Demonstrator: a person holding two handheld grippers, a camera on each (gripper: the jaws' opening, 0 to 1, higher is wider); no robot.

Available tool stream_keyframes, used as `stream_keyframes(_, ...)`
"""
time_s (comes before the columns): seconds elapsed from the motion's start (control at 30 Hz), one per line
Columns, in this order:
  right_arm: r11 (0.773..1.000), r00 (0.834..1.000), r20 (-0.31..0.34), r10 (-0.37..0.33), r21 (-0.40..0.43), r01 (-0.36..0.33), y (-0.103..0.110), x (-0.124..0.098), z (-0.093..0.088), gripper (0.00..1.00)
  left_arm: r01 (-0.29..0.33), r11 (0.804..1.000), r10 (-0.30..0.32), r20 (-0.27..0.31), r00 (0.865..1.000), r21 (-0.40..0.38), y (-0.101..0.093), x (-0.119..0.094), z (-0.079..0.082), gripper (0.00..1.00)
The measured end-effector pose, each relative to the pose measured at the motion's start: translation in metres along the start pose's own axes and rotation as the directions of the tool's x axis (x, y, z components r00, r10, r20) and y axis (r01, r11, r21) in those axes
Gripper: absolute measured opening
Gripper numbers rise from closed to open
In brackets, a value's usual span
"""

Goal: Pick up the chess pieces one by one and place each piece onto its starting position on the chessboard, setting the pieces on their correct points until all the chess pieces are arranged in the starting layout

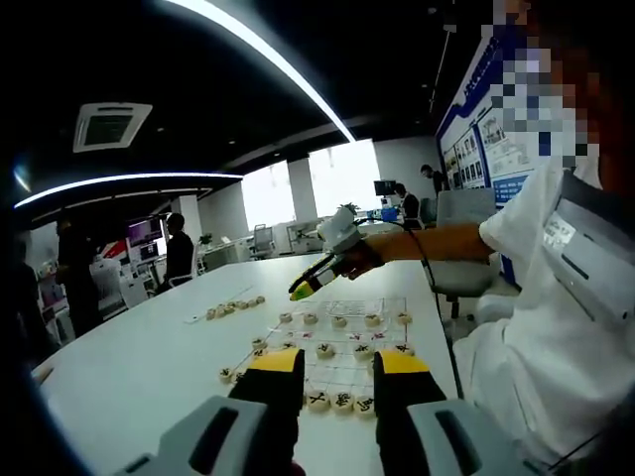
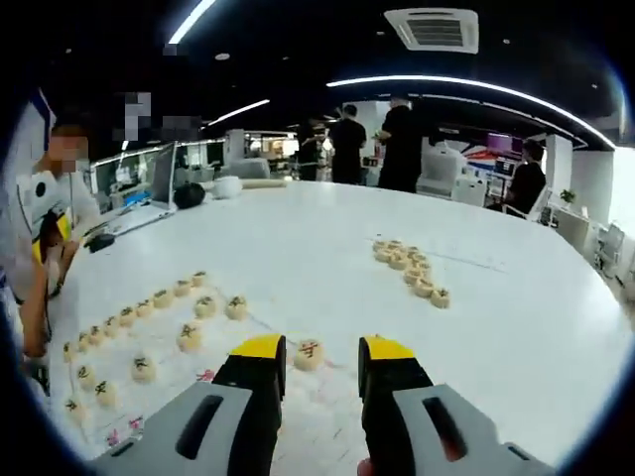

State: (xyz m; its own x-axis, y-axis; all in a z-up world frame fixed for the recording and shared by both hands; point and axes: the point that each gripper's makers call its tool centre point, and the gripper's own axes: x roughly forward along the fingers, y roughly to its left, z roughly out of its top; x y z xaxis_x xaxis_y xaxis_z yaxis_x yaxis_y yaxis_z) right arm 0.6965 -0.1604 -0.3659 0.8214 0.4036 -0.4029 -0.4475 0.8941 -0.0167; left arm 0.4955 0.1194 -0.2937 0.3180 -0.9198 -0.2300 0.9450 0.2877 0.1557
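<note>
Your right gripper [image 2: 314, 359], jaws spread wide and empty, frames a round cream wooden chess disc with a red character [image 2: 308, 354] at lower centre of the right gripper view, on the clear printed board sheet [image 2: 213, 369]. If that disc is the one being placed, check it sits squarely on a line crossing. The unplaced cream discs [image 2: 411, 270] wait at right of centre on the white table [image 2: 298, 238]. Your left gripper [image 1: 335, 372] hangs open and empty at lower centre of its view.
</note>
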Motion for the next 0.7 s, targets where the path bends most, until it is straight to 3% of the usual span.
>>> stream_keyframes(0.13,0.992,0.995,0.005,-0.099,0.085,0.098,-0.046,0.023,-0.002,0.30,-0.002,1.000,0.002,0.001,1.000,-0.002,0.002,0.000,0.000,0.30)
stream_keyframes(0.33,0.976,0.981,0.015,-0.196,0.103,0.193,-0.084,0.045,-0.003,0.30,0.005,1.000,-0.005,-0.006,1.000,-0.001,0.000,0.003,-0.001,0.30)
stream_keyframes(0.53,0.967,0.971,0.013,-0.239,0.090,0.236,-0.101,0.061,-0.002,0.30,0.004,1.000,-0.004,-0.008,1.000,-0.010,0.002,0.004,-0.003,0.30)
stream_keyframes(0.7,0.970,0.972,0.018,-0.232,0.077,0.230,-0.095,0.075,0.009,0.30,-0.001,1.000,0.001,-0.004,1.000,-0.014,0.003,0.002,-0.003,0.30)
